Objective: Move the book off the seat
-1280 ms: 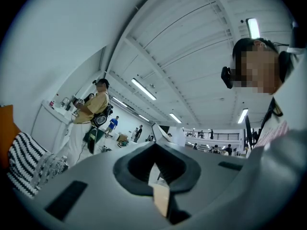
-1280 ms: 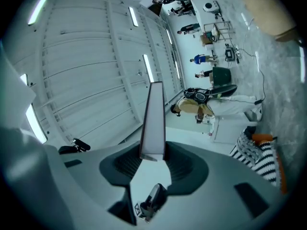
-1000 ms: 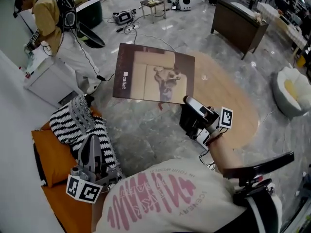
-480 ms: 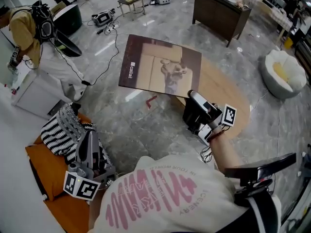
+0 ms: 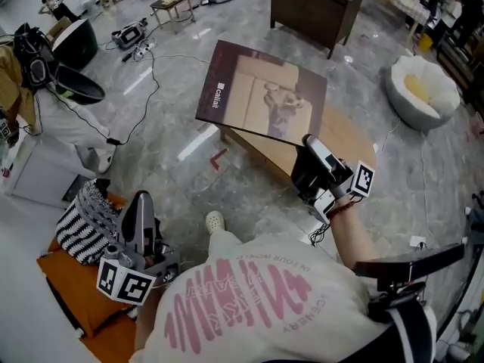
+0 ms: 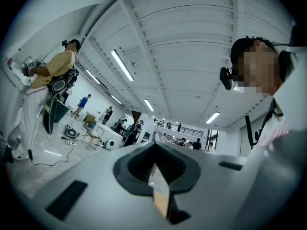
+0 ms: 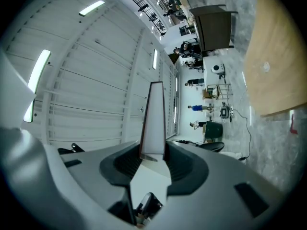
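Note:
A large brown book is held up almost flat above the left end of the oval wooden table and the marble floor. My right gripper is shut on its near right corner. The right gripper view shows the book's edge running up from between the jaws, with the table to the right. The orange seat with a striped cushion lies at the lower left. My left gripper hovers beside it, jaws together, nothing in them; in its own view the left gripper looks out level at the room.
A dark sideboard stands behind the table and a white pouffe at the right. At the left are a white cabinet and another person with cables. My own shoe shows on the floor.
The right gripper has carried the book away from the orange seat toward the table's end. The left gripper has drawn off the striped cushion. A shoe has come into view.

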The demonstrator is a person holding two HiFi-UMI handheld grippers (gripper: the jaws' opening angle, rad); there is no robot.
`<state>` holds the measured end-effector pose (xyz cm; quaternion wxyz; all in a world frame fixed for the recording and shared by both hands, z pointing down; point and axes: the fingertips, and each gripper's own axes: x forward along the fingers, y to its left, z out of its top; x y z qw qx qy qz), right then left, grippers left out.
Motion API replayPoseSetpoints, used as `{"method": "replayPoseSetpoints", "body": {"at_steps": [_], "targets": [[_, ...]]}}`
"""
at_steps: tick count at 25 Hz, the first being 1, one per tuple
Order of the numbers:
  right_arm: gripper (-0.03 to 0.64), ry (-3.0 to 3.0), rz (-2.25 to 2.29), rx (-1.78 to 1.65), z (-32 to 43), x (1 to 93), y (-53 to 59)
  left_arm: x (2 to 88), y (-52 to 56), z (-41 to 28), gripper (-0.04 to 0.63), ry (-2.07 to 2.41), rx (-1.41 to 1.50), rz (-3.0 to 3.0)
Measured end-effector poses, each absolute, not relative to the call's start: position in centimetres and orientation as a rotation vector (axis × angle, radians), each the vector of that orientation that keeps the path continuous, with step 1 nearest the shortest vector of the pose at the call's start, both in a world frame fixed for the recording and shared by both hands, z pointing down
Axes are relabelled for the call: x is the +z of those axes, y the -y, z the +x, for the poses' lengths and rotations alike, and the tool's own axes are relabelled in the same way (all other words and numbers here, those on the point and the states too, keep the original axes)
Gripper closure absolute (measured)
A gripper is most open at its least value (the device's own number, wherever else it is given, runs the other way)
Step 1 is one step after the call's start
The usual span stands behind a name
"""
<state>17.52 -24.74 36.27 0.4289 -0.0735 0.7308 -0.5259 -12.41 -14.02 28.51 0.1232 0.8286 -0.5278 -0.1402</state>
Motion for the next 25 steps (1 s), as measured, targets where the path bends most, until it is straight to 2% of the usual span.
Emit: {"method": "replayPoseSetpoints", "body": {"at_steps": [9, 25], "targets": [[0.457, -1.744, -0.342, -1.241, 20.1, 36.8, 27.1, 28.1, 20.0, -12.1, 0.588, 1.373, -0.389, 2.49], [0.457, -1.68, -0.458, -1.219, 14.8, 37.2, 33.1, 26.9, 31.3, -16.6, 0.588, 1.176, -0.375, 2.562]]}}
